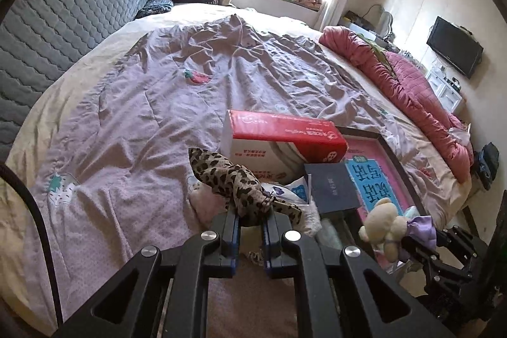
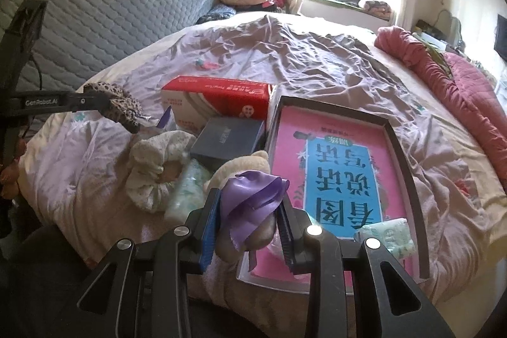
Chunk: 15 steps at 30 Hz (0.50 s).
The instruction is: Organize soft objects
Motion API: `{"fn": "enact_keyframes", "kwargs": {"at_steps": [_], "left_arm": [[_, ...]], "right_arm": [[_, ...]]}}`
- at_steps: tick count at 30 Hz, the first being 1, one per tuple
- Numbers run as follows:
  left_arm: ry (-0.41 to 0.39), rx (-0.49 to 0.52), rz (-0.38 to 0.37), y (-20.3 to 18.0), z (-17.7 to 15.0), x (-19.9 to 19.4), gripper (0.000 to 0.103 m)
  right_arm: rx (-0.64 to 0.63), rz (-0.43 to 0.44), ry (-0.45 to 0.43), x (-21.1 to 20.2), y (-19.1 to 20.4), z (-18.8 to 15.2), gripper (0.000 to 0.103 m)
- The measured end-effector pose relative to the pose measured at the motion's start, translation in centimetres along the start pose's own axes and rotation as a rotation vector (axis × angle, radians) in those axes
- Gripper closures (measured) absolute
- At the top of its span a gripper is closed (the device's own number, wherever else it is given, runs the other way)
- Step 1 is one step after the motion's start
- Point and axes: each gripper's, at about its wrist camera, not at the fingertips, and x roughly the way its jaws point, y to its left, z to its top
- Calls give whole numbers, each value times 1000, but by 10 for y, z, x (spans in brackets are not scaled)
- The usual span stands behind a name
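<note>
Left hand-held gripper (image 1: 252,219) clenched on leopard-print fabric scrunchie (image 1: 234,179); right hand-held gripper (image 2: 250,211) — partly open — grasping cream plush bear with purple ribbon (image 2: 253,195), both near red-and-white carton (image 2: 218,98).

1. Quilt (image 1: 133,103): the broad lilac surface toward the padded headboard (image 1: 73,2) lies open and gives free passage.
2. Red-and-white box (image 1: 279,141): stands upright near the bed's near edge and blocks the way straight ahead.
3. Dark tray (image 2: 408,167) holding a pink book: takes up the near right part.
4. Rolled pink duvet (image 1: 412,91): a ridge along the bed's right edge.
</note>
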Motion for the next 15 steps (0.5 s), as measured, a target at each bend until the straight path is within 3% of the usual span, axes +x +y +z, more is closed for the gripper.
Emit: {"fn": "enact_keyframes", "kwargs": {"at_steps": [15], "left_arm": [[-25,63,-38,-40,-2,-23,92]], "right_arm": [[87,-12,-37,-16,-27,-3,68]]}}
